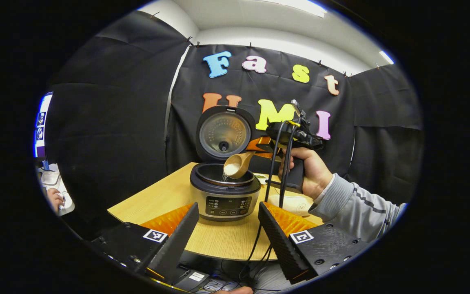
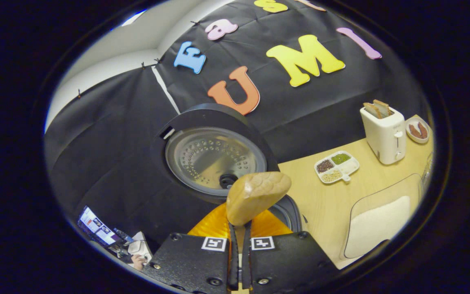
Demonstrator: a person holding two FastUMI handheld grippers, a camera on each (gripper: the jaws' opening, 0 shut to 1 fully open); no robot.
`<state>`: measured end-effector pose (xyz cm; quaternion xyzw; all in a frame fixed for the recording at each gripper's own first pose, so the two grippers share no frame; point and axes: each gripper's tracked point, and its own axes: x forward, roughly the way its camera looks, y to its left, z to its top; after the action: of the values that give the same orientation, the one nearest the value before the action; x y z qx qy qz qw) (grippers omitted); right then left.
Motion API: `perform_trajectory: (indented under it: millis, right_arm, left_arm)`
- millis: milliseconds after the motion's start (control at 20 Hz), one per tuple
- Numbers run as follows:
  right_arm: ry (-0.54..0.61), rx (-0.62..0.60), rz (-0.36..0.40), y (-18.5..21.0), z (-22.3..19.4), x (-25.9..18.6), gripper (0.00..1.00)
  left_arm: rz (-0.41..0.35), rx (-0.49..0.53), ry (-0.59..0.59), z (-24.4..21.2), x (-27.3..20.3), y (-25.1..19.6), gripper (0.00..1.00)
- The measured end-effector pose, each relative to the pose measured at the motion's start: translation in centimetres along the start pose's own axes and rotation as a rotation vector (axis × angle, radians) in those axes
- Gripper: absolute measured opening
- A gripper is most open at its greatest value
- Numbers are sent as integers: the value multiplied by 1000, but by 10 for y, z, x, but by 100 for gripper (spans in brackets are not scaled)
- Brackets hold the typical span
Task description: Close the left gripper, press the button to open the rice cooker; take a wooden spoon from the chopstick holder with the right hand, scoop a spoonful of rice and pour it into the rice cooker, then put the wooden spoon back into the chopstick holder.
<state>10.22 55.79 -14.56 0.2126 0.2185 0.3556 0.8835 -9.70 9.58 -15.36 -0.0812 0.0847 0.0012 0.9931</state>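
Observation:
The rice cooker [image 1: 225, 192] stands on the wooden table [image 1: 157, 200] with its lid [image 1: 223, 132] raised upright. A wooden spoon [image 1: 238, 164] is tipped over the open pot, and rice grains [image 1: 225, 176] fall from it into the cooker. A hand [image 1: 310, 169] holds my right gripper [image 1: 261, 148] to the right of the cooker, shut on the spoon's handle. In the right gripper view the right gripper [image 2: 239, 241] clamps the handle and the spoon bowl's back [image 2: 257, 196] hangs before the lid [image 2: 214, 157]. My left gripper [image 1: 228, 206] is open in front of the cooker's control panel, holding nothing.
A clear container of white rice [image 2: 382, 222] lies right of the cooker. Farther back are a divided tray of grains [image 2: 337, 166], a white toaster [image 2: 384, 130] and a small plate [image 2: 417, 130]. Cables [image 1: 278, 163] hang from the right gripper. A monitor [image 1: 41, 122] stands far left.

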Motion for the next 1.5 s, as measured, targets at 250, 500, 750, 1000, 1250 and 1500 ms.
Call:
perform_trajectory:
  millis: [250,500,750,1000,1250,1500]
  right_arm:
    - [-47,-161,-26,16,-4,2,9]
    - [-114,-323,-52,27,-3,6,8]
    - [-203,-574,-74,45,5,2,9]
    - [-302,-836,-82,65,3,-10,8]
    - [-322,-959,-160,64,2,-8,8]
    - [-324,-1062,-195,59,-2,-12,9]
  left_arm:
    - [2,8,0,1,-1,2,94]
    - [7,-7,4,-2,-3,5,94]
    - [17,-18,1,-2,-4,11,94]
    - [10,-20,6,-5,-2,6,94]
    - [14,-10,2,-5,-5,7,94]
    - [17,-37,8,-6,-5,8,94]
